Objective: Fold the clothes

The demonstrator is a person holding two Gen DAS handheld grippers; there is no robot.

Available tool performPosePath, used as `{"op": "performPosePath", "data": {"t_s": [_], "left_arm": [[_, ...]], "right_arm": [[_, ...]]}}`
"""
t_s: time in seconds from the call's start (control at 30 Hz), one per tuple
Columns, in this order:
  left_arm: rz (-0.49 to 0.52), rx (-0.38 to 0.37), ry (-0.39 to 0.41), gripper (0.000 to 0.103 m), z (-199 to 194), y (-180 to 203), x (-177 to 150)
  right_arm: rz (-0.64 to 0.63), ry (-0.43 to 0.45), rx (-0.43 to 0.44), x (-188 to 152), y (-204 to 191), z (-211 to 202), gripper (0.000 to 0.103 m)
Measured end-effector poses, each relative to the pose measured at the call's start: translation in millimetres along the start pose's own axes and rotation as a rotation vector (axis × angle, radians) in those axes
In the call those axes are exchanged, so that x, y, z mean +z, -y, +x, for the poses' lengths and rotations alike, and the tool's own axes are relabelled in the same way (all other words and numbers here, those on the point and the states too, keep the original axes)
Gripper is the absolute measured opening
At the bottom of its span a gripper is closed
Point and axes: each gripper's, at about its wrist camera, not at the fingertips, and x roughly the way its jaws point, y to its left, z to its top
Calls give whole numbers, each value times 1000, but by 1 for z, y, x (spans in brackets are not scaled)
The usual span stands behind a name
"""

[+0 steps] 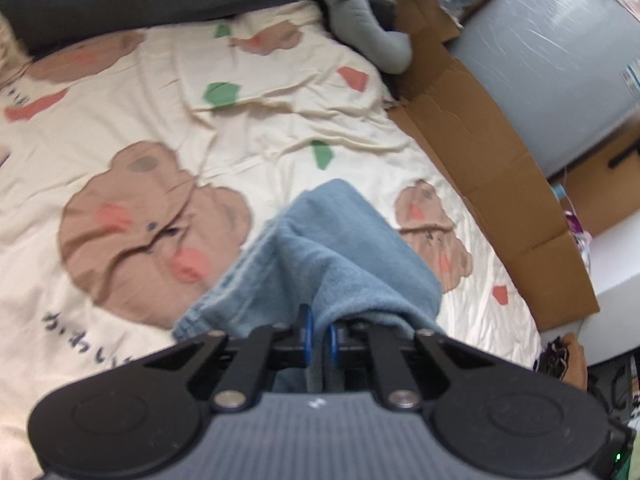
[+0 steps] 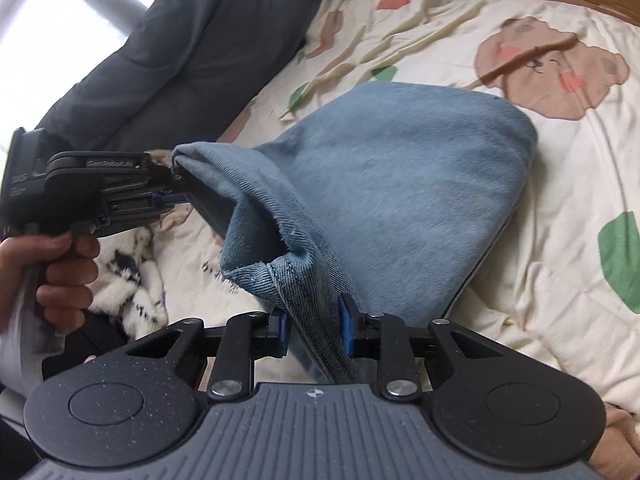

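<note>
A pair of light blue jeans (image 1: 340, 248) lies folded on the bed, its near end lifted between both grippers. In the left wrist view my left gripper (image 1: 319, 330) is shut on a fold of the denim, blue pads close together. The right wrist view shows the jeans (image 2: 400, 180) as a broad folded mound. There my right gripper (image 2: 315, 328) is shut on the stitched hem, which runs down between its pads. My left gripper (image 2: 176, 190) comes in from the left, held by a hand (image 2: 60, 268), pinching the other corner of the same edge.
The bed has a cream cover with brown bears (image 1: 160, 120). A dark grey duvet (image 2: 180, 40) lies along its far side, a grey plush (image 1: 368, 32) at the corner. Flattened cardboard (image 1: 480, 160) lines the right edge. A black-and-white fluffy item (image 2: 132, 280) lies under the left gripper.
</note>
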Motion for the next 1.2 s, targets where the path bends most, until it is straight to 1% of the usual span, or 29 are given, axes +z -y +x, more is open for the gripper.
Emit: {"op": "performPosePath", "data": {"t_s": [0.2, 0.37, 0.47, 0.6, 0.67, 0.77, 0.8, 0.87, 0.9, 0.93, 1.0, 1.07, 1.1, 1.13, 1.2], "left_arm": [[-62, 8, -26, 8, -1, -37, -7], [-78, 7, -51, 7, 4, -56, -19], [-96, -5, -58, 7, 9, -68, -22], [-111, -55, -89, 9, 13, -82, -18], [-95, -61, -101, 9, 7, -84, -18], [-47, -29, -117, 9, -5, -82, -21], [-46, -31, -127, 7, -9, -83, -22], [-49, -72, -150, 11, -14, -81, -26], [-47, -91, -158, 16, -16, -78, -29], [-41, -105, -163, 24, -18, -75, -31], [-42, -138, -169, 33, -19, -70, -35], [-50, -173, -174, 42, -18, -66, -38], [-53, -190, -176, 50, -18, -64, -39], [-57, -207, -179, 53, -18, -62, -40], [-65, -244, -184, 54, -18, -60, -43]], "right_arm": [[-20, -38, 30, -9, -10, 8, 25], [-34, -76, 24, -16, -14, 14, 24], [-43, -95, 26, -19, -15, 15, 24], [-48, -121, 44, -22, -15, 14, 25], [-37, -121, 59, -21, -14, 10, 26], [-10, -128, 89, -18, -9, 0, 29], [1, -127, 99, -17, -7, -4, 30], [25, -124, 120, -14, -2, -13, 31], [50, -116, 131, -14, 2, -18, 34], [70, -101, 126, -14, 7, -23, 36], [108, -72, 96, -16, 16, -30, 36], [176, -46, 61, -20, 30, -33, 36], [213, -36, 47, -22, 37, -32, 36], [250, -25, 32, -25, 44, -31, 36], [328, -2, 16, -30, 57, -26, 36]]}}
